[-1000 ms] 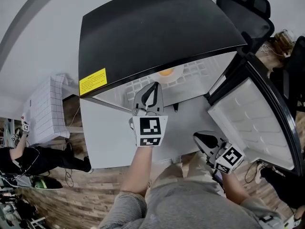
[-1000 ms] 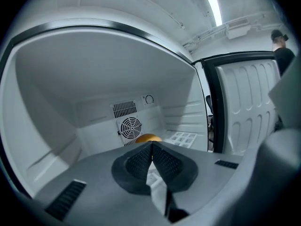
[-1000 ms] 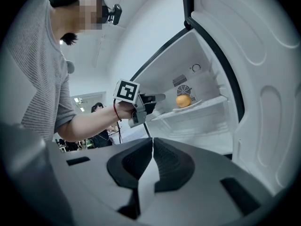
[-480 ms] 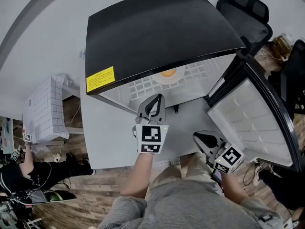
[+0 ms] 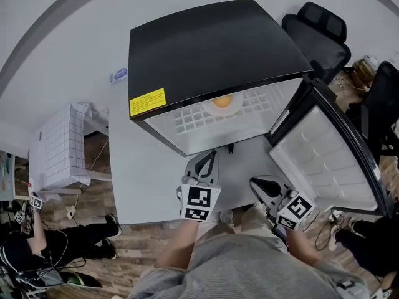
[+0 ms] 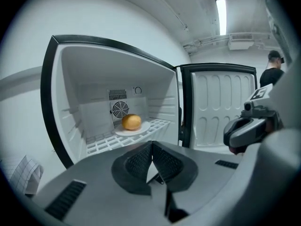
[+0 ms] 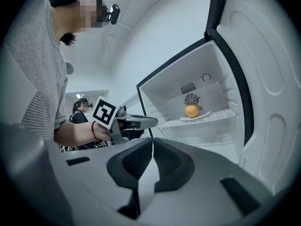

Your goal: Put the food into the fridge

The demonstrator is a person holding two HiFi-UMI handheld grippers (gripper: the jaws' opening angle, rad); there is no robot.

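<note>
An orange round piece of food (image 5: 221, 101) lies on a white plate (image 6: 141, 128) on the wire shelf inside the open black-topped fridge (image 5: 212, 48). The same food (image 6: 131, 122) shows in the left gripper view, and the food (image 7: 192, 110) is also in the right gripper view. My left gripper (image 5: 208, 160) hangs in front of the opening, outside the fridge, shut and empty. My right gripper (image 5: 262, 184) sits lower right near the open door (image 5: 324, 161), also shut with nothing in it.
The fridge door stands wide open to the right, its white inner liner facing me. A black office chair (image 5: 315, 27) stands behind the fridge. A white gridded box (image 5: 56, 145) is at the left. Another person (image 5: 37, 245) is on the floor side at lower left.
My left gripper has drawn back out of the fridge opening toward my body. The fridge now sits farther off in the head view. The right gripper has hardly moved.
</note>
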